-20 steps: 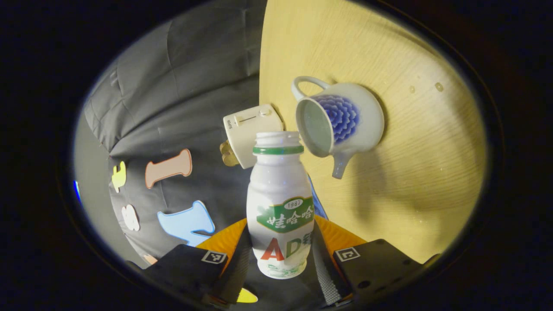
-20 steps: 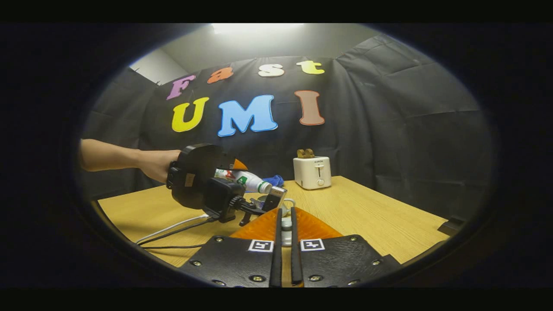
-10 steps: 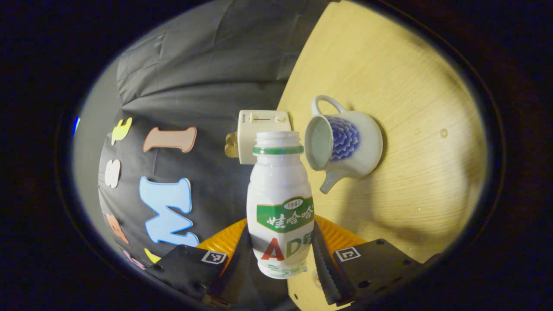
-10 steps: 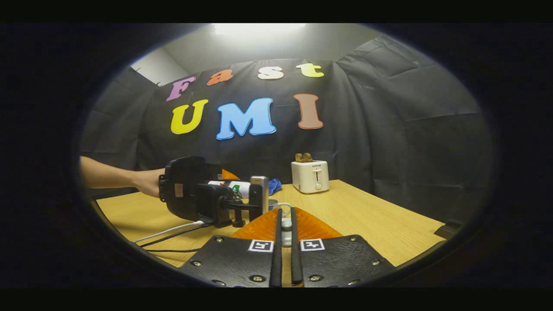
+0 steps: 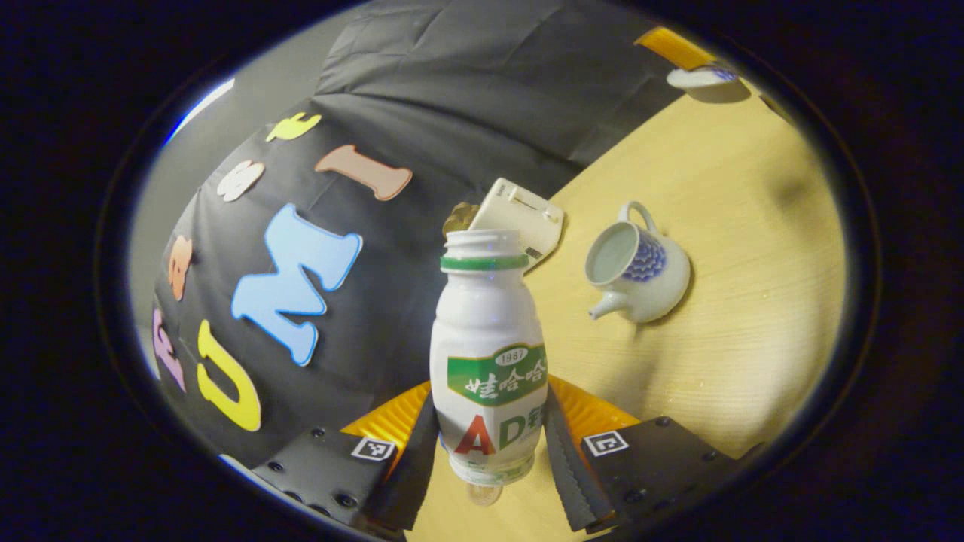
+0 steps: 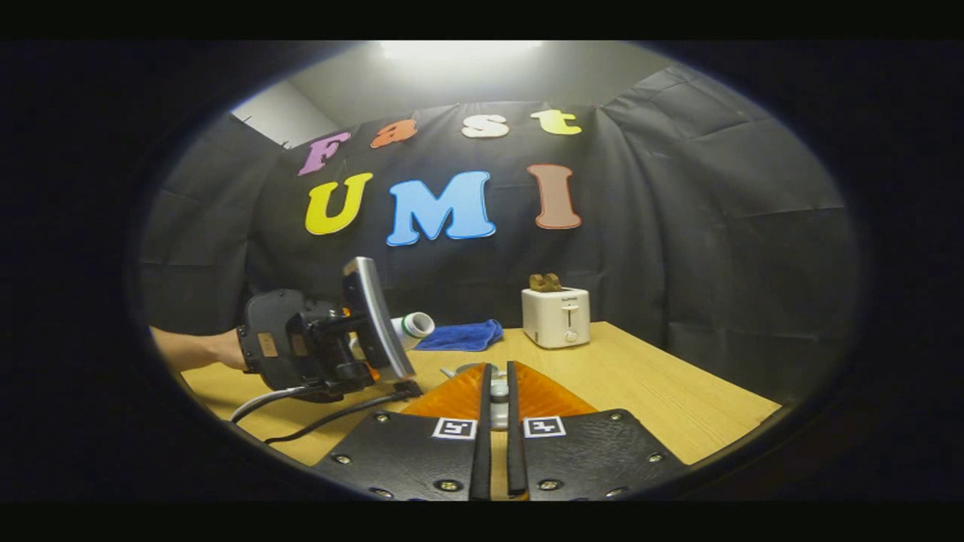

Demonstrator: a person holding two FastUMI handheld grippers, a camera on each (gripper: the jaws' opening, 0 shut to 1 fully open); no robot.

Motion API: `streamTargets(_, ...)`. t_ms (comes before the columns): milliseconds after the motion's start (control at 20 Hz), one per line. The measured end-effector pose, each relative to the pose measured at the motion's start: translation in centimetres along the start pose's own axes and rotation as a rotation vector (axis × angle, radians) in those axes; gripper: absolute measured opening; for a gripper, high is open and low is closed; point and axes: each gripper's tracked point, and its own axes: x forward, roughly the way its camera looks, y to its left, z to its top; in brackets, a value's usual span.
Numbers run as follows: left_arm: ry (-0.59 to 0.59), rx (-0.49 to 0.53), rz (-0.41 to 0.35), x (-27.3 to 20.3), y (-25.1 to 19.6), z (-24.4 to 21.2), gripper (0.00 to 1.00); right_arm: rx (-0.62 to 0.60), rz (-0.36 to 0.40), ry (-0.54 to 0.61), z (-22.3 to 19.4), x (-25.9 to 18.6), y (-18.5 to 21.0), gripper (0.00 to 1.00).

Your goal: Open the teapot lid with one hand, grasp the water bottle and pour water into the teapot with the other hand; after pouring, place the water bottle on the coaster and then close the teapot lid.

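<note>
While the left gripper [image 5: 488,444] clamps the capless water bottle [image 5: 488,354] between its fingers, off the tabletop [image 5: 753,301], the teapot [image 5: 639,272] stands open. The right gripper [image 6: 495,421] pinches a small white piece, seemingly the lid. Keep the bottle upright; I see no coaster.

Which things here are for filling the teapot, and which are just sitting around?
For the job:
- water bottle, held in the left gripper
- teapot, open on the table
- lid, small white piece between the right gripper's fingers

Just lying about:
- toaster
- blue cloth
- cables
</note>
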Motion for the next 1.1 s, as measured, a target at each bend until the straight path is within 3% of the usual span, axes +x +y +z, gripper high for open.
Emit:
streamTargets(50, 0.010, -0.065, 0.007, -0.4, 0.4, -0.9, 0.83, -0.007, 0.008, 0.007, 0.0, 0.9, 0.3, 0.08)
streamTargets(100, 0.015, -0.133, 0.016, -0.5, 0.8, -1.8, 0.83, -0.013, 0.013, 0.012, 0.1, 1.6, 0.6, 0.25)
streamTargets(150, 0.020, -0.202, 0.023, -0.7, 1.3, -2.5, 0.84, -0.016, 0.024, 0.016, 0.1, 2.5, 1.0, 0.08)
streamTargets(250, -0.001, -0.335, 0.041, -0.4, 3.2, -3.2, 0.83, -0.032, 0.037, 0.027, -0.1, 4.2, 1.6, 0.08)
streamTargets(300, -0.014, -0.396, 0.046, -0.5, 3.8, -3.3, 0.76, -0.039, 0.045, 0.033, -0.3, 5.2, 1.9, 0.08)
streamTargets(350, -0.025, -0.451, 0.053, -0.8, 4.4, -3.6, 0.83, -0.044, 0.050, 0.043, -0.5, 6.2, 2.1, 0.08)
streamTargets(400, -0.040, -0.499, 0.057, -1.3, 4.9, -3.7, 0.83, -0.054, 0.050, 0.050, -0.7, 7.3, 2.1, 0.08)
streamTargets(450, -0.054, -0.541, 0.060, -1.6, 5.7, -3.6, 0.83, -0.065, 0.042, 0.054, -0.8, 8.4, 2.0, 0.00)
streamTargets(600, -0.101, -0.630, 0.078, -1.7, 7.4, -3.2, 0.83, -0.087, 0.033, 0.076, -1.4, 11.0, 2.1, 0.00)
streamTargets(700, -0.121, -0.664, 0.096, -2.3, 8.2, -3.5, 0.69, -0.108, 0.030, 0.085, -1.8, 12.2, 2.4, 0.00)
streamTargets(750, -0.130, -0.689, 0.093, -2.5, 8.4, -3.5, 0.82, -0.116, 0.031, 0.088, -1.9, 12.6, 2.6, 0.00)
streamTargets(850, -0.144, -0.745, 0.109, -2.7, 9.1, -4.1, 0.82, -0.122, 0.032, 0.094, -2.3, 13.3, 2.8, 0.00)
streamTargets(900, -0.150, -0.769, 0.101, -2.8, 9.3, -4.3, 0.76, -0.122, 0.028, 0.099, -2.6, 13.7, 2.8, 0.08)
streamTargets(950, -0.159, -0.794, 0.111, -3.0, 9.8, -4.5, 0.79, -0.118, 0.025, 0.103, -2.9, 14.0, 2.7, 0.00)
streamTargets(1000, -0.162, -0.813, 0.113, -3.2, 10.1, -4.8, 0.82, -0.114, 0.022, 0.103, -3.1, 14.3, 2.7, 0.08)
streamTargets(1050, -0.160, -0.828, 0.120, -3.4, 10.4, -5.3, 0.82, -0.111, 0.014, 0.109, -3.4, 14.6, 2.5, 0.00)
streamTargets(1100, -0.158, -0.840, 0.125, -3.4, 10.6, -5.8, 0.82, -0.104, 0.011, 0.115, -3.6, 14.7, 2.4, 0.08)
